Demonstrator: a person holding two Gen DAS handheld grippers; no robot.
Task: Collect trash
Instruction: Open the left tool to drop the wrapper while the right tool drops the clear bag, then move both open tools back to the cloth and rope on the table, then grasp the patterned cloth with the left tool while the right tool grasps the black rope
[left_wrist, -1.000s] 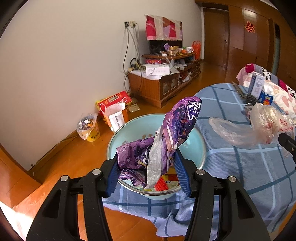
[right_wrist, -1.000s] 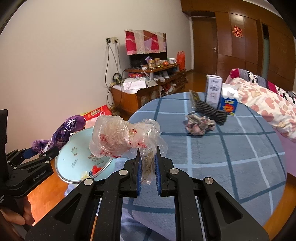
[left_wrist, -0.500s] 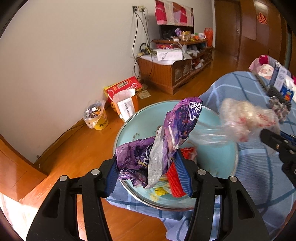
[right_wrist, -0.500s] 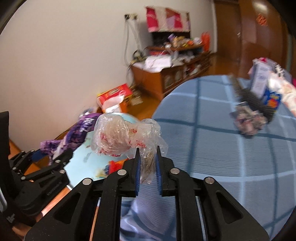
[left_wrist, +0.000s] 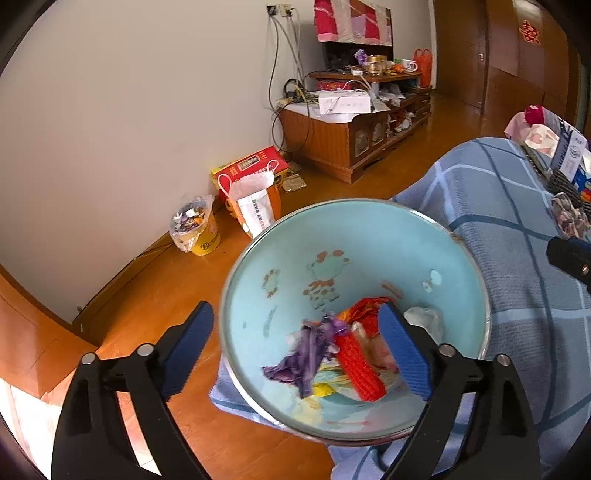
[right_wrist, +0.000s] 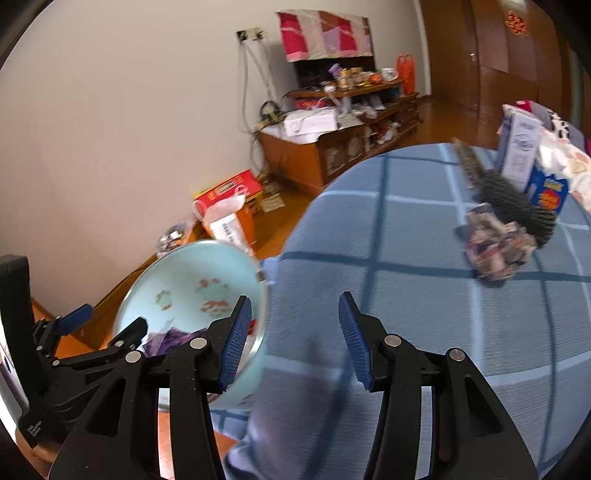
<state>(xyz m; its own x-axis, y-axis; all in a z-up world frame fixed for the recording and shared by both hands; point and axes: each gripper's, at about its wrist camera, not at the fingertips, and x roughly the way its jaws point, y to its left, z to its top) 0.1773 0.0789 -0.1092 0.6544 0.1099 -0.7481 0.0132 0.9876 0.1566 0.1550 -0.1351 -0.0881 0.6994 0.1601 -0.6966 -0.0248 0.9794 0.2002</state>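
both tongs, left tongs and right tongs, have just been opening and hold nothing; purple wrapper lies in the basin.

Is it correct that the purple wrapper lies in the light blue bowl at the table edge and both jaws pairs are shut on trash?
Not quite. The purple wrapper does lie in the light blue bowl at the table edge, but the jaws are open. The left gripper and right gripper have just been opening, with nothing pinched between them, as both wrist views show.
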